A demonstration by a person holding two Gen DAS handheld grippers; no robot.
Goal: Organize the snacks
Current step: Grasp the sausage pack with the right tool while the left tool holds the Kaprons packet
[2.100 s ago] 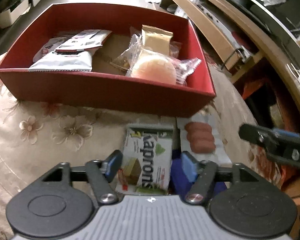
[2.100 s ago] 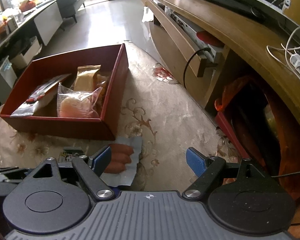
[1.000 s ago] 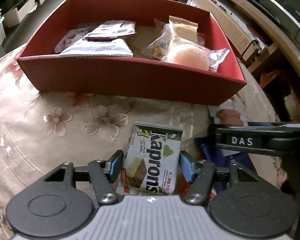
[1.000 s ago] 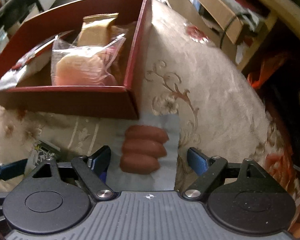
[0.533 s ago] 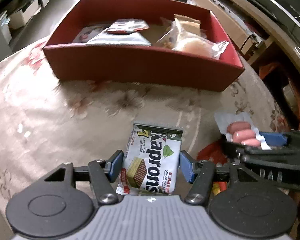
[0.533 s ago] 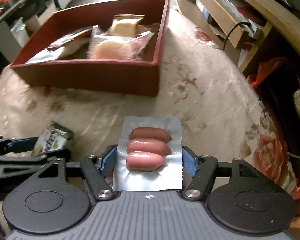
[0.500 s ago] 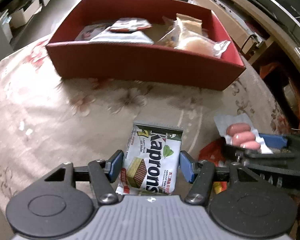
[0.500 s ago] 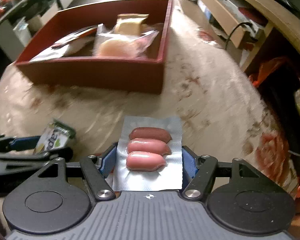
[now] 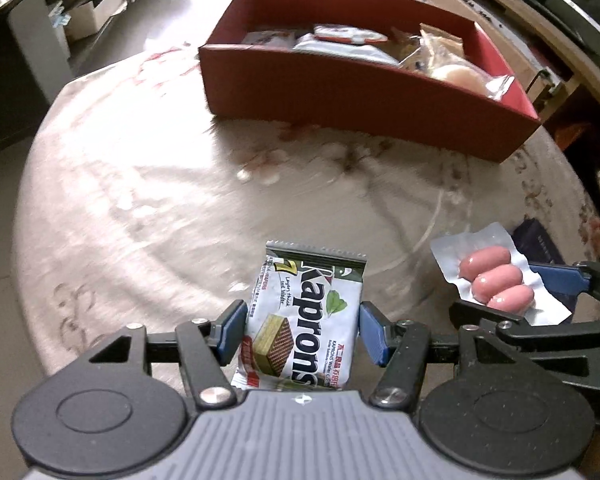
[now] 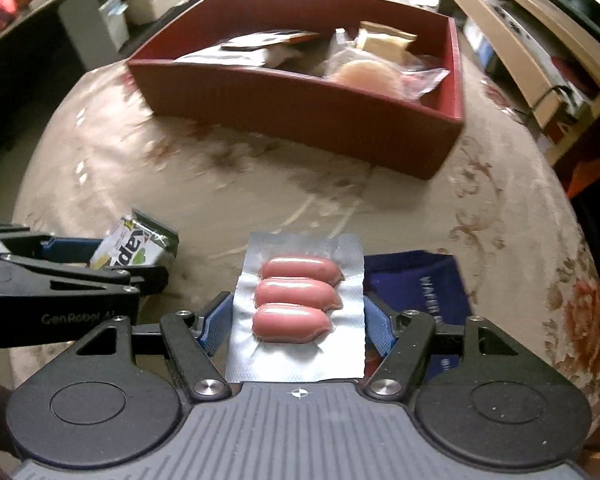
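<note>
My left gripper (image 9: 302,334) is shut on a white and green Kaprons wafer pack (image 9: 306,316) and holds it above the table. My right gripper (image 10: 298,326) is shut on a clear pack of three pink sausages (image 10: 296,300), also lifted. Each gripper shows in the other's view: the sausage pack (image 9: 496,278) at the right of the left wrist view, the wafer pack (image 10: 134,246) at the left of the right wrist view. The red snack box (image 9: 364,92) stands at the far side of the table and holds several wrapped snacks; it also shows in the right wrist view (image 10: 300,108).
A round table with a beige floral cloth (image 9: 140,208) lies under both grippers. A dark blue packet (image 10: 420,284) lies on the cloth under the right gripper. A wooden TV bench (image 10: 512,36) runs along the right. Cabinets and boxes (image 9: 88,20) stand at the far left.
Both grippers have closed on their packs and lifted them. They have pulled back from the red box, which now looks farther away and shifted right.
</note>
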